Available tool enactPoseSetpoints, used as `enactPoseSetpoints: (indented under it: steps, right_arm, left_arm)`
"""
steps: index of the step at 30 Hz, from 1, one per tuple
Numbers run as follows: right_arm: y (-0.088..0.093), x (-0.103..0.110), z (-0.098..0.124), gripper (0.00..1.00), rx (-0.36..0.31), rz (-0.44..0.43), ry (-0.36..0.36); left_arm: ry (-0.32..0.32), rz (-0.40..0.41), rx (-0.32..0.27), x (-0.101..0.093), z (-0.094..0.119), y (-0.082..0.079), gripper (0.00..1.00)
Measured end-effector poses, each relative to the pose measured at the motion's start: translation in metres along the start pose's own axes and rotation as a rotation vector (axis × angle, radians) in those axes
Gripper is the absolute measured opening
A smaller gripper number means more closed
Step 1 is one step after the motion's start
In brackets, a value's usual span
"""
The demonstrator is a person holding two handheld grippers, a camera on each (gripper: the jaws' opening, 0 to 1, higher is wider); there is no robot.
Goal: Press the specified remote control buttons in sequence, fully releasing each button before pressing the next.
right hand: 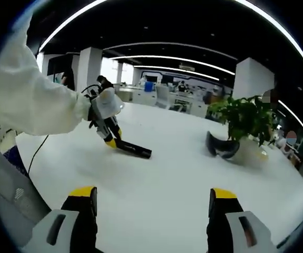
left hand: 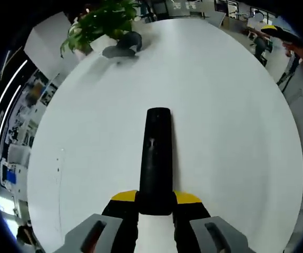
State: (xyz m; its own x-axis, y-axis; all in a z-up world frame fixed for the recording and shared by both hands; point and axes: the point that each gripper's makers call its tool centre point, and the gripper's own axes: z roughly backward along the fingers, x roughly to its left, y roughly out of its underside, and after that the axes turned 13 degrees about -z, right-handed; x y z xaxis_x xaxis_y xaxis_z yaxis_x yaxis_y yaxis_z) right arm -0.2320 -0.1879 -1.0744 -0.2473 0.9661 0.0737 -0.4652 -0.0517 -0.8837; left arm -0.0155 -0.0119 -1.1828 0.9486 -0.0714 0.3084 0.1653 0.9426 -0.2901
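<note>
Left gripper (left hand: 155, 203): jaws clamping the near end of the black remote (left hand: 156, 158), which is pointing out over the white table (left hand: 230, 132). Right gripper (right hand: 154, 203): jaws standing wide apart, gripping nothing, hovering over the table. Plant (right hand: 244, 117) sitting at the far side, dark curved object (right hand: 222, 146) lying beside it.

The remote (left hand: 155, 158) lies on the table (left hand: 230, 121), plant (left hand: 101, 21) at its far edge.

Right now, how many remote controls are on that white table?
1: the black remote control, held by the left gripper; seen in the right gripper view over the table. Others may be hidden.
</note>
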Motion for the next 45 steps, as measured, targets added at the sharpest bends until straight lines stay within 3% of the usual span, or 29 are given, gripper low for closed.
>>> enactPoseSetpoints:
  steps: [15, 22, 33, 40, 45]
  right_arm:
    - [0.002, -0.001, -0.002, 0.86, 0.013, 0.001, 0.008]
    - [0.003, -0.001, -0.003, 0.85, 0.020, 0.007, 0.010]
    - [0.006, 0.002, -0.004, 0.85, 0.032, 0.020, 0.002]
    - [0.006, 0.004, -0.004, 0.85, 0.031, 0.028, 0.001]
    - [0.004, 0.004, -0.004, 0.86, 0.024, 0.029, 0.000]
  left_arm:
    - [0.038, -0.065, 0.070, 0.022, -0.013, 0.003, 0.23]
    - [0.070, -0.047, 0.078, 0.032, -0.020, 0.003, 0.23]
    - [0.208, 0.010, 0.044, 0.029, -0.023, 0.006, 0.24]
    - [0.181, 0.059, 0.018, 0.027, -0.022, 0.007, 0.24]
    - [0.088, 0.074, 0.034, 0.037, -0.019, 0.009, 0.37]
